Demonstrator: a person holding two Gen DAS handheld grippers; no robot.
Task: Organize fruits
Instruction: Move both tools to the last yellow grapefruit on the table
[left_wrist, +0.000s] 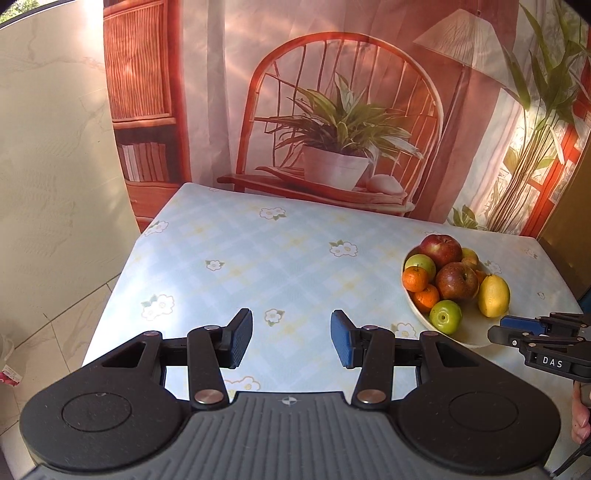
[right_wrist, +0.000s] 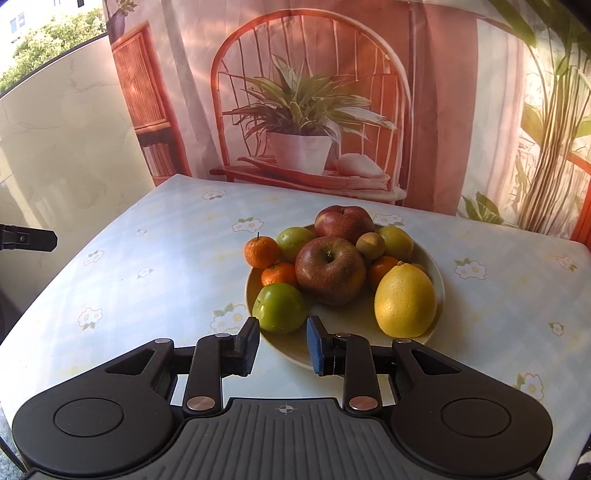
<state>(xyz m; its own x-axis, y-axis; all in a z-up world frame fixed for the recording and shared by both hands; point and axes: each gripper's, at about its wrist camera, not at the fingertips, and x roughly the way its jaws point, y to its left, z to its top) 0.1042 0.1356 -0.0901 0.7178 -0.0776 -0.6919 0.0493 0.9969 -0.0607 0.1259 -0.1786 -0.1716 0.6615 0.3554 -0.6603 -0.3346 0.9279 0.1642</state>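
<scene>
While both grippers hang empty, jaws apart, the right gripper (right_wrist: 282, 345) has the fruit plate (right_wrist: 437, 275) just ahead

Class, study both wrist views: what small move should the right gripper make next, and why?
Probably ease the right gripper forward toward the green apple. Its jaws are empty with a narrow gap, that fruit sits nearest on the plate, and nothing blocks it.

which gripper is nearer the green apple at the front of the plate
Right. The right gripper sits just in front of the green apple, empty. The left gripper hovers over bare tablecloth well to the apple's left, also empty.
</scene>
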